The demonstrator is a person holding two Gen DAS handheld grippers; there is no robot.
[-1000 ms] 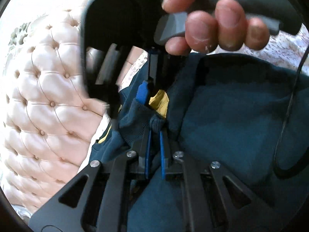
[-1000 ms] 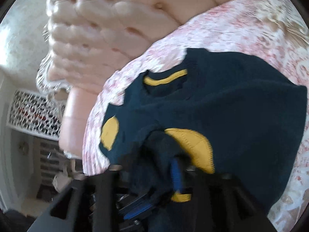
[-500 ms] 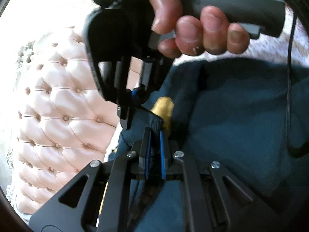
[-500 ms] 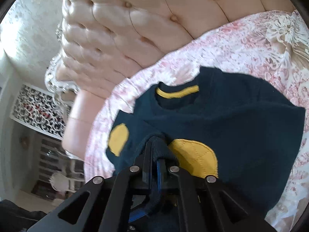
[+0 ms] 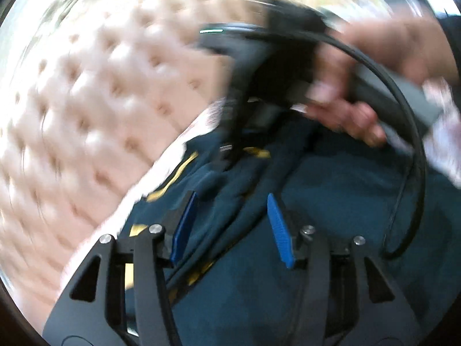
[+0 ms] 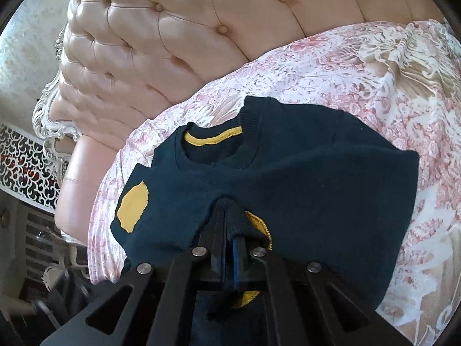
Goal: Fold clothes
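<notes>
A dark blue sweater (image 6: 317, 173) with yellow elbow patches and yellow neck trim lies partly folded on the bed. My right gripper (image 6: 227, 230) is shut on a ribbed cuff of the sweater, just above the body panel. In the blurred left wrist view the sweater (image 5: 331, 230) fills the lower right. My left gripper (image 5: 230, 219) stands open over a fold of the fabric, its blue pads (image 5: 278, 230) wide apart with nothing clamped. A hand (image 5: 354, 115) holds the other gripper's handle above the cloth.
A pink floral bedspread (image 6: 360, 66) covers the bed under the sweater. A tufted pink headboard (image 6: 173, 28) rises behind it, seen too as a blurred headboard (image 5: 86, 101). A black cable (image 5: 415, 144) loops at the right. White lattice furniture (image 6: 23, 167) stands left.
My left gripper has opened and let go of the sweater fabric, and it swings fast, blurring its view. The right gripper stays shut on the cuff and has moved slightly.
</notes>
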